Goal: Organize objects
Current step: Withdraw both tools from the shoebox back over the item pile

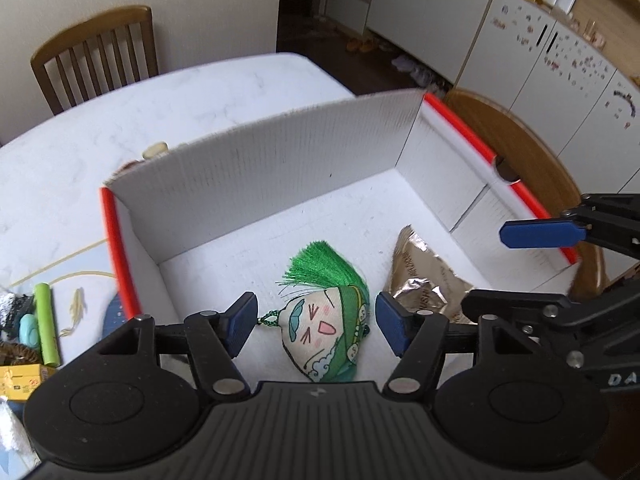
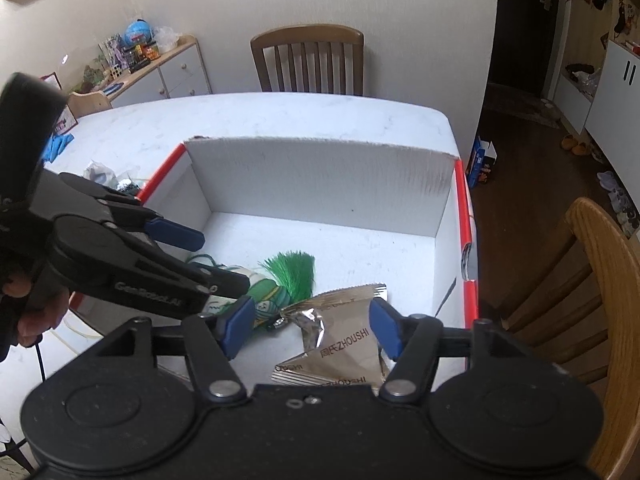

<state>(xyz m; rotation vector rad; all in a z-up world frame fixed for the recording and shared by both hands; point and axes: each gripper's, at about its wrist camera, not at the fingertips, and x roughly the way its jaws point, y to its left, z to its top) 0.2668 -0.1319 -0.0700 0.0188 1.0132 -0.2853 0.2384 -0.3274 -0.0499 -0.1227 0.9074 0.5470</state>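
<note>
Hovering over white box (image 1: 280,168) on table (image 1: 224,88): left tool (image 1: 316,322) with jaws apart, pads clear of green-tasselled sachet (image 1: 320,320) lying on box floor. Right tool (image 2: 312,330) likewise parted above foil snack packet (image 2: 340,344), resting just beside sachet; neither item gripped.

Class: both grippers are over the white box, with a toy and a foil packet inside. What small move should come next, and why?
Probably lift both grippers clear of the box. The left gripper and right gripper stand open, and the green tasselled toy and foil packet lie loose on the floor, apparently released.
</note>
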